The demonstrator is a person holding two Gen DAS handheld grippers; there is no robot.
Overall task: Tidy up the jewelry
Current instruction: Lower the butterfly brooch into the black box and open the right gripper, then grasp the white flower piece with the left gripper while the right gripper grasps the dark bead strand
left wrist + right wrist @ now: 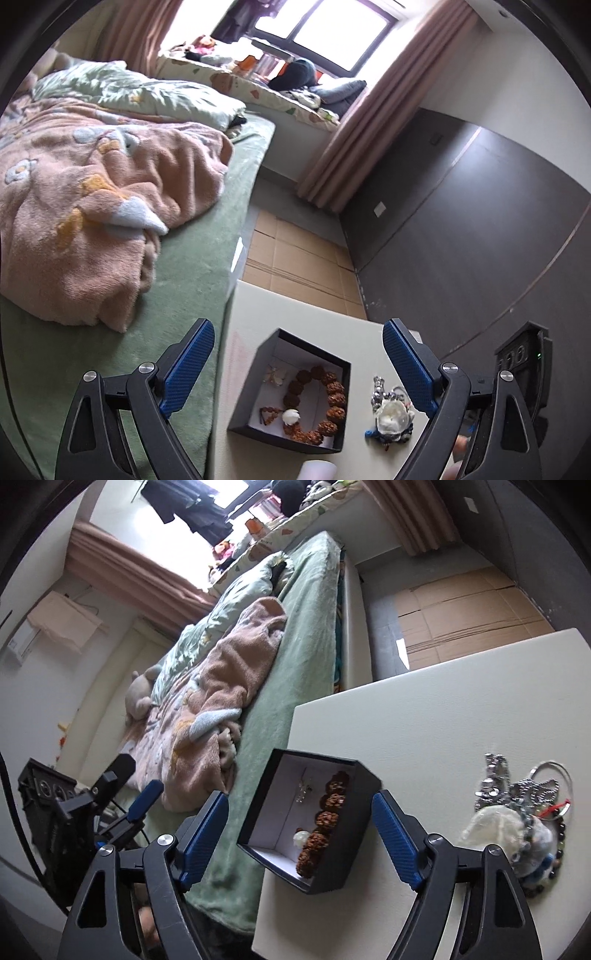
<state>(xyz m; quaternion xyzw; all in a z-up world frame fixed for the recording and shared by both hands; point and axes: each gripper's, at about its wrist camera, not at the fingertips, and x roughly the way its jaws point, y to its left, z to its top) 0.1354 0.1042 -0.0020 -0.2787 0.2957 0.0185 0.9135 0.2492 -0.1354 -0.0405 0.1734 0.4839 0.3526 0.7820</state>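
Note:
A black box (314,349) with a white inside stands on the white table (255,302), close to its left edge. In it lie a brown bead bracelet (332,391), a white flower piece (290,416) and a small pale trinket (275,374). To the right of the box, a pile of jewelry (391,413) with silver pieces rests on the table. My left gripper (299,326) hangs open above the box, holding nothing. My right gripper (301,797) is open too; the box (343,864) sits between its fingers, pads apart from it. The pile (517,819) lies to its right.
A bed with a green sheet (207,258) and a pink blanket (92,206) runs along the table's left edge. Flattened cardboard (295,254) covers the floor beyond the table. A dark wall panel (461,229) stands to the right. The left gripper (133,782) shows at the right wrist view's left.

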